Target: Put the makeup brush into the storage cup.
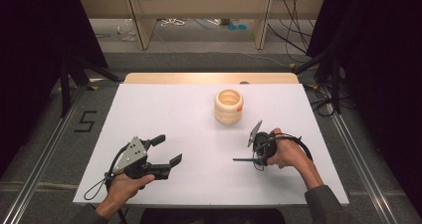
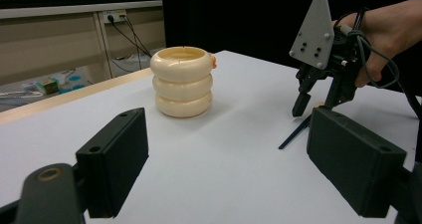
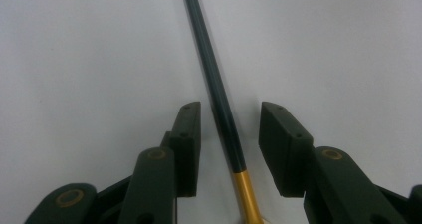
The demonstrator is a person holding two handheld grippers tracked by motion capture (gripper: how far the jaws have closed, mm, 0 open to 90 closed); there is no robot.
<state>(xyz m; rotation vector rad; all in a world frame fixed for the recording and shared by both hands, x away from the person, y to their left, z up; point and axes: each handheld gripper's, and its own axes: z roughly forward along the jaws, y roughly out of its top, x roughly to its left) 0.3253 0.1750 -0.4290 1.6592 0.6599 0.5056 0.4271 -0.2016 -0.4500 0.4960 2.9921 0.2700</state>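
Down on the white bench [image 1: 164, 109], the right gripper [image 1: 257, 157] points at the surface, its jaws set astride a thin dark stick [image 3: 214, 79] with a golden end section. Seen along the right gripper [image 3: 230, 134], the stick runs between the two pads with a gap on each side, so neither pad presses on it; the jaws stand partly closed around it, holding nothing. From the high view the stick [image 1: 244, 160] lies flat on the bench, reaching leftward from beneath that gripper, in the right half of the bench and nearer the person than the cream ringed holder [image 1: 229, 106]. That holder, three stacked rounded rings with a small orange spot at its rim, stands upright toward the far middle of the bench, well apart from both grippers. The left gripper [image 1: 168, 150] sits low over the near left part of the bench, its jaws spread wide and empty. Its own view shows the holder [image 2: 182, 81] ahead and the stick [image 2: 294, 133] off to the right.
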